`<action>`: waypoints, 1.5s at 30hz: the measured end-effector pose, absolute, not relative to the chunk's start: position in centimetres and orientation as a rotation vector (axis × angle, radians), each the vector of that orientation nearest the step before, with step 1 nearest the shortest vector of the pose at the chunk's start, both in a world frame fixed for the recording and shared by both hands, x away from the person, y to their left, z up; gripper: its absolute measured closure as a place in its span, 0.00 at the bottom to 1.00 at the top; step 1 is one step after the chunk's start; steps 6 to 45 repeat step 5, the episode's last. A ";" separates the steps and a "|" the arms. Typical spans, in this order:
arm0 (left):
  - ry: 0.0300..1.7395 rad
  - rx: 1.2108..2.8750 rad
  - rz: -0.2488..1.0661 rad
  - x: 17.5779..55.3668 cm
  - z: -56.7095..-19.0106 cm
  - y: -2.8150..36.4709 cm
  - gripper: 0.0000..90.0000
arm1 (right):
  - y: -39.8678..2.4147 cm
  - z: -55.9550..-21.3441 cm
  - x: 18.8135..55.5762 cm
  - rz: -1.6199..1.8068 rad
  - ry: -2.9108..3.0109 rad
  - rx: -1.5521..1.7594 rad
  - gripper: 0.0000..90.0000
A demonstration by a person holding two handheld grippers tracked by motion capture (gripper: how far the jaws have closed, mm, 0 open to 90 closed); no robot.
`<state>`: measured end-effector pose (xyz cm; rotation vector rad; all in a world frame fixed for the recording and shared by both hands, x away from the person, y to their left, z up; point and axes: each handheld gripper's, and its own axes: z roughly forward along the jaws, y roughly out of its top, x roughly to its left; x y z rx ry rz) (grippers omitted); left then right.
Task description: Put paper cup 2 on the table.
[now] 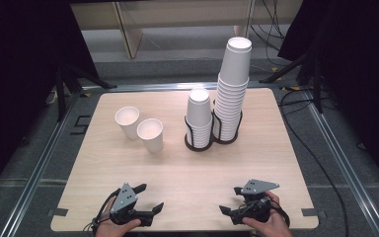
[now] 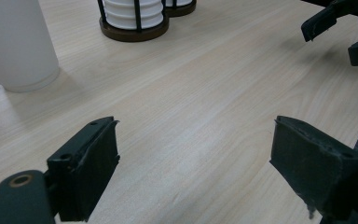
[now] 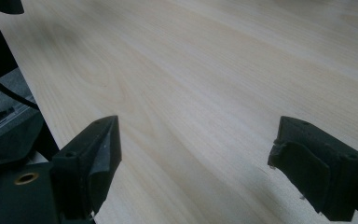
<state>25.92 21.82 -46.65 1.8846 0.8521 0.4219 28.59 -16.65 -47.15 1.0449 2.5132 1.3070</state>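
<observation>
Two loose white paper cups (image 1: 128, 121) (image 1: 150, 134) stand upright, side by side, at the table's mid left. A short cup stack (image 1: 199, 116) and a tall one (image 1: 233, 84) sit in a black wire double holder (image 1: 212, 140) near the centre. My left gripper (image 1: 151, 197) rests at the front left edge, open, with bare wood between its jaws (image 2: 196, 140). My right gripper (image 1: 229, 200) rests at the front right, also open and holding nothing (image 3: 196, 135). Both are well short of the cups.
The light wooden table (image 1: 276, 148) ends close behind both hands. In the left gripper view, one loose cup (image 2: 16, 44) stands at the upper left, the holder's base (image 2: 133, 32) lies ahead, and the right gripper (image 2: 331, 42) is at the upper right. Cables run on the floor at the right.
</observation>
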 end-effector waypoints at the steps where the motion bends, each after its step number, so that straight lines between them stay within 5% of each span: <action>1: 0.858 1.898 0.431 25.9 -46.5 21.9 0.16 | -16.7 -47.2 28.6 1.305 2.511 1.045 0.18; 45: 0.856 1.903 0.419 25.9 -46.5 21.9 0.16 | -16.8 -47.1 28.7 1.294 2.500 1.053 0.18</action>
